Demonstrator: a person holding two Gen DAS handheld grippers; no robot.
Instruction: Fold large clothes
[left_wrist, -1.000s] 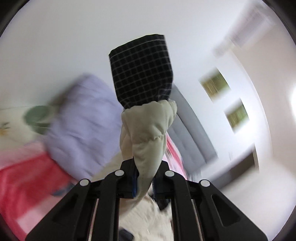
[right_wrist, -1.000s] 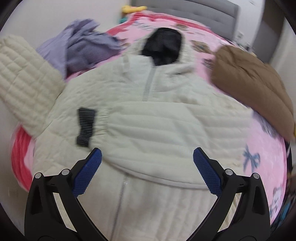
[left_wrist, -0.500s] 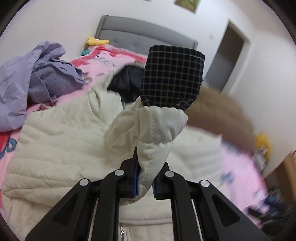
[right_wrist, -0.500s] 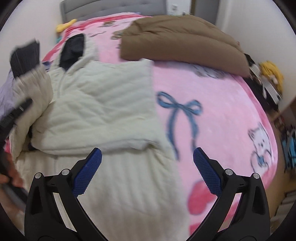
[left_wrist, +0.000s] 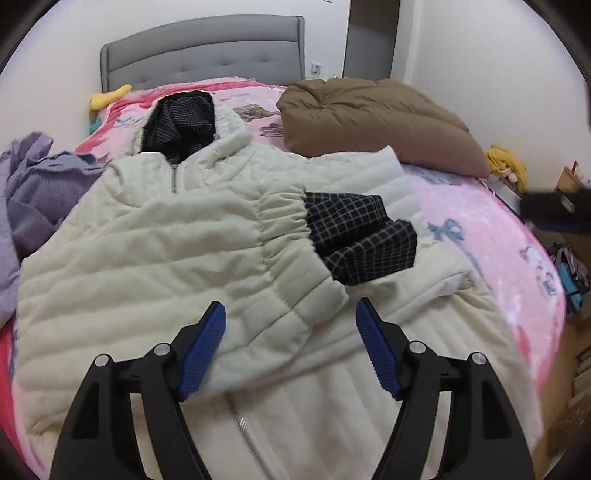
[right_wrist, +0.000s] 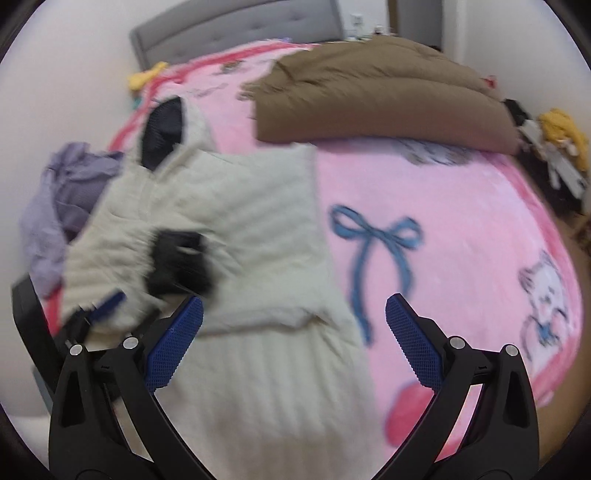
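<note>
The cream quilted jacket (left_wrist: 155, 251) lay zipped, front up, on the pink bed (left_wrist: 480, 206), hood toward the grey headboard (left_wrist: 203, 48). Both sleeves were folded across the chest, their black checked cuffs (left_wrist: 362, 236) meeting near the middle. The left claw (left_wrist: 291, 347) hung released just over the near sleeve, gripping nothing. The right claw (right_wrist: 295, 347) was likewise spread and empty, above the jacket's right edge where it meets the blanket; that view was motion-blurred. Risks, as judged: the puffy fill looks springy, so the loose sleeve may slide or spring back off the chest before the next fold pins it. A shallow pinch at the hem could catch only the top layer, dragging the sleeves askew. The purple garment (left_wrist: 33, 192) touching the jacket's left shoulder could be dragged along in a fold; the brown duvet (left_wrist: 376, 122) lay close to the far shoulder. Against the frame half a second earlier: the left claw then clenched the sleeve and held it aloft; now the sleeve was down and let go. The right claw was spread in both.
</note>
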